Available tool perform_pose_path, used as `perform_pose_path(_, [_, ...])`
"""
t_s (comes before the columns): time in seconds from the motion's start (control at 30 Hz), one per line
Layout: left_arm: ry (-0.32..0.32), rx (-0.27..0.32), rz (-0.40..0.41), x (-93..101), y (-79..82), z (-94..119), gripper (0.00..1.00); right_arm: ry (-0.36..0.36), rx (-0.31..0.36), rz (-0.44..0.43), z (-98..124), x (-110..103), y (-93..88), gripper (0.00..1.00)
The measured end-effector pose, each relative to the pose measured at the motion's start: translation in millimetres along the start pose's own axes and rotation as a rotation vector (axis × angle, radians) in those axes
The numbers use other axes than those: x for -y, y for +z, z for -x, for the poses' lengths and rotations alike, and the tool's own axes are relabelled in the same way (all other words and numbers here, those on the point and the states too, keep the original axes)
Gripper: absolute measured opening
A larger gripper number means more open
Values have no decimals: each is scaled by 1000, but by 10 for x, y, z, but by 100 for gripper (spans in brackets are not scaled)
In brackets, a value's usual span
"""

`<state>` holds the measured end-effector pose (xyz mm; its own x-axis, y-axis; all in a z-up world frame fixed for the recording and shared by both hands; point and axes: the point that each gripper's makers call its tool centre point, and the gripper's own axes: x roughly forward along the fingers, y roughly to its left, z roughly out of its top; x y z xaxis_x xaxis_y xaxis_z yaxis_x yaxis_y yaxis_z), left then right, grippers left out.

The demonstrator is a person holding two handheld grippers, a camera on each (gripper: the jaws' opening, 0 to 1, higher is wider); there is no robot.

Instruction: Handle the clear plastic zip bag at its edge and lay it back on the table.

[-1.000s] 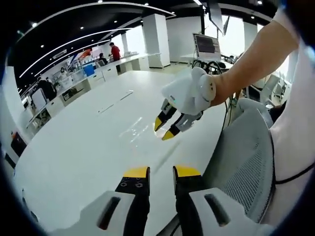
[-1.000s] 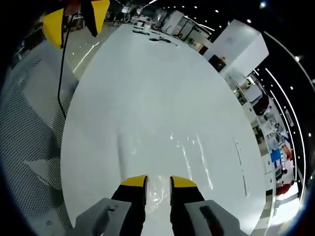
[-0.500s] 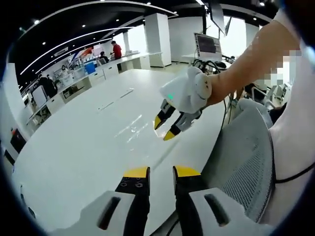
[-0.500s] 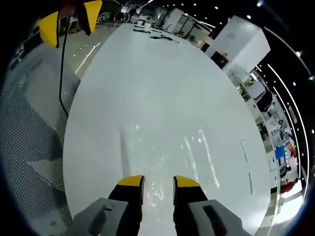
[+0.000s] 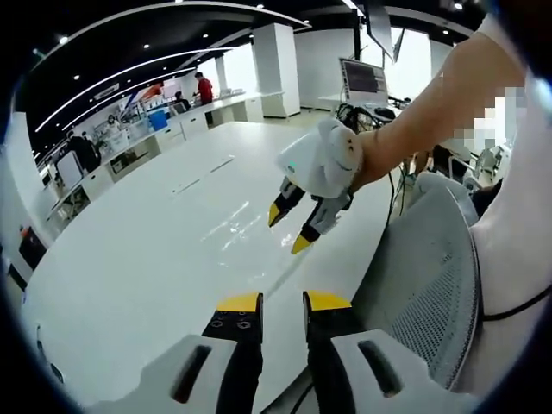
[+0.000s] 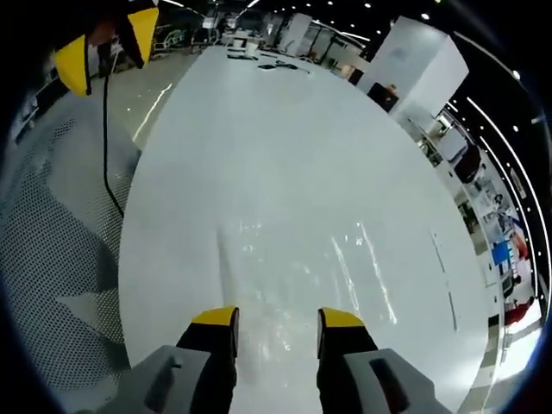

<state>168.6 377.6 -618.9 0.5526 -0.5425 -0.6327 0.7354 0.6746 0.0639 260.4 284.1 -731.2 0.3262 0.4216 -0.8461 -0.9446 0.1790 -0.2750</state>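
Hovering right tongs [image 5: 290, 228] parted over zip bag [image 6: 293, 276]; chair [image 5: 431, 276] alongside.

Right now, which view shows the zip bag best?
The right gripper view: the bag lies flat on the table, glinting just beyond the open fingers. The left gripper view catches only faint glare.

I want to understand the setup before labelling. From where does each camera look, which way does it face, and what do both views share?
Left gripper view: rides the left tongs, looks across the white table at the right tongs; the person's forearm shows.
Right gripper view: rides the right tongs, looks down on the clear zip bag; the left tongs enter top left.
Shared: table, bag, mesh chair.
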Motion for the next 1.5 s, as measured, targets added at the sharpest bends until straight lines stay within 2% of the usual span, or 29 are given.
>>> perform_pose_path(0.13, [3, 4, 3, 1, -11, -3, 16, 11, 22, -33, 46, -32, -24, 36])
perform_pose_path(0.23, [6, 5, 12, -12, -52, -12, 17, 13, 78, -59, 87, -75, 20, 38])
perform_pose_path(0.43, [6, 4, 39, -19, -165, -39, 18, 1, 98, -100, 165, -111, -2, 41])
perform_pose_path(0.7, [8, 9, 77, -75, -326, -85, 21, -27, 199, -246, 329, -98, 17, 47])
perform_pose_path(1.03, [1, 9, 111, -43, -526, -166, 22, -60, 297, -391, 598, -244, -113, 57])
perform_pose_path(1.17, [-12, -1, 103, 17, -586, -199, 23, -73, 313, -413, 680, -281, -190, 58])
perform_pose_path(1.33, [-25, 4, 113, 60, -598, -235, 26, -85, 342, -470, 803, -329, -268, 61])
perform_pose_path(1.4, [-36, 53, 168, 106, -528, -253, 29, -95, 371, -492, 899, -356, -269, 61])
perform_pose_path(1.5, [-28, 35, 150, 110, -591, -266, 31, -92, 376, -514, 979, -433, -334, 62])
